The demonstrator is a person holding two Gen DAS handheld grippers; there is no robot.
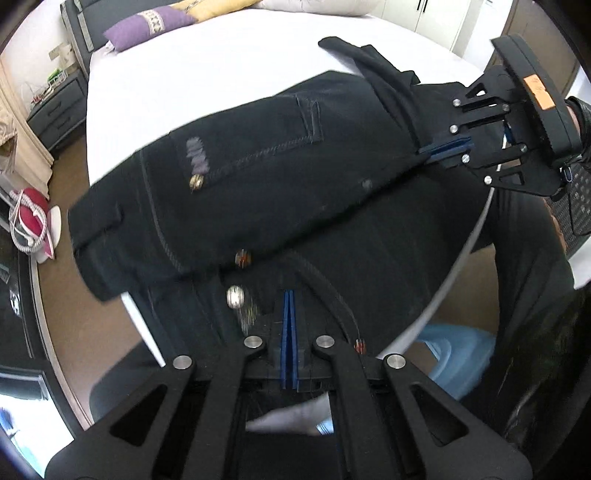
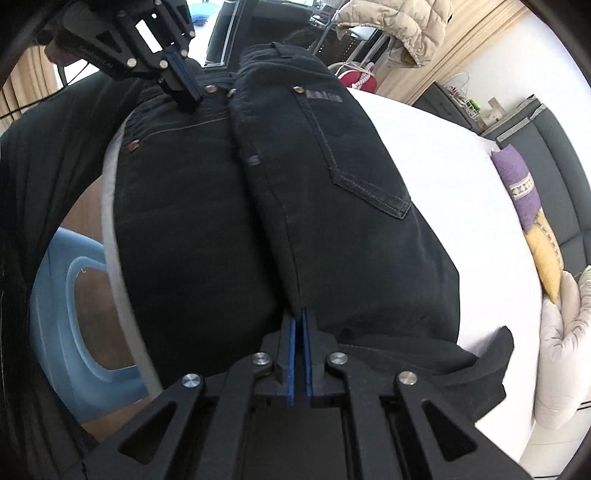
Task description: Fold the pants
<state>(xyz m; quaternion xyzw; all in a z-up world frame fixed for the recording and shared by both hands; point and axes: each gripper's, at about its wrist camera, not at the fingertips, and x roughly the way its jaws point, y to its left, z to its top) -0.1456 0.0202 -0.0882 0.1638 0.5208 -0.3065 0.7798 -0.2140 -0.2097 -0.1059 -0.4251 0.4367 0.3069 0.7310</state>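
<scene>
Pants on bed, clamped between left tongs and right tongs.

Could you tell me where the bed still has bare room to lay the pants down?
The white sheet is bare between the pants and the purple pillow. The near bed edge is crowded: both the left gripper and right gripper pinch fabric there.

Bare white sheet beyond pants, pillows at headboard (far side)
</scene>
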